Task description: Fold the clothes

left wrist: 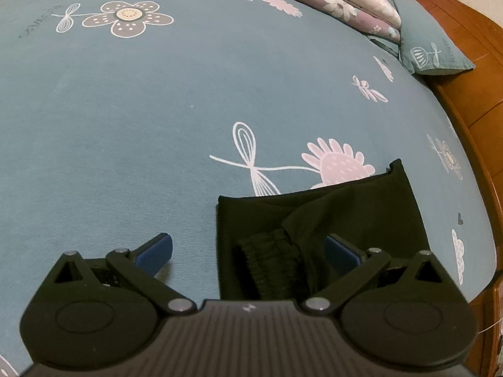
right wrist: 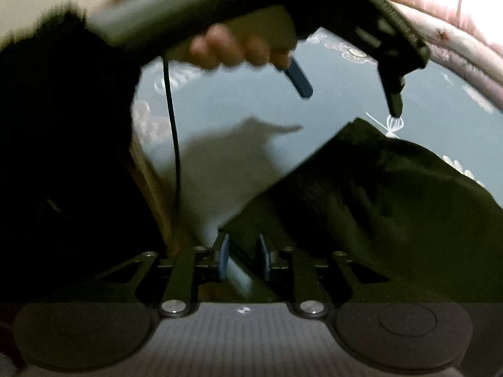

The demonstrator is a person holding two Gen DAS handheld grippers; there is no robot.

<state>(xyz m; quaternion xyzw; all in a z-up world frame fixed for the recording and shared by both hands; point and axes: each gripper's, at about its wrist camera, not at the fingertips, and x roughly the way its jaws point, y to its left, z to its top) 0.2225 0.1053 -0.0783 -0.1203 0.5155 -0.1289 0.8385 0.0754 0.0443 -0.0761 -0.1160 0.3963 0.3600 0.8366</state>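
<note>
The folded black cloth garment (left wrist: 330, 229) lay near the right edge of the teal flower-printed bedsheet (left wrist: 125, 125). My left gripper (left wrist: 248, 251) hung above it with fingers spread wide, holding nothing. My right gripper (right wrist: 243, 259) had its fingers narrowed on the garment's edge.

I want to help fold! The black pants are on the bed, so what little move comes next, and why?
Probably bring the open left gripper down onto the ribbed cuff and close it. Its fingers are spread wide above the black pants, holding nothing, while the right gripper seems to pinch one edge already, so a second grip would let the fold start.
</note>
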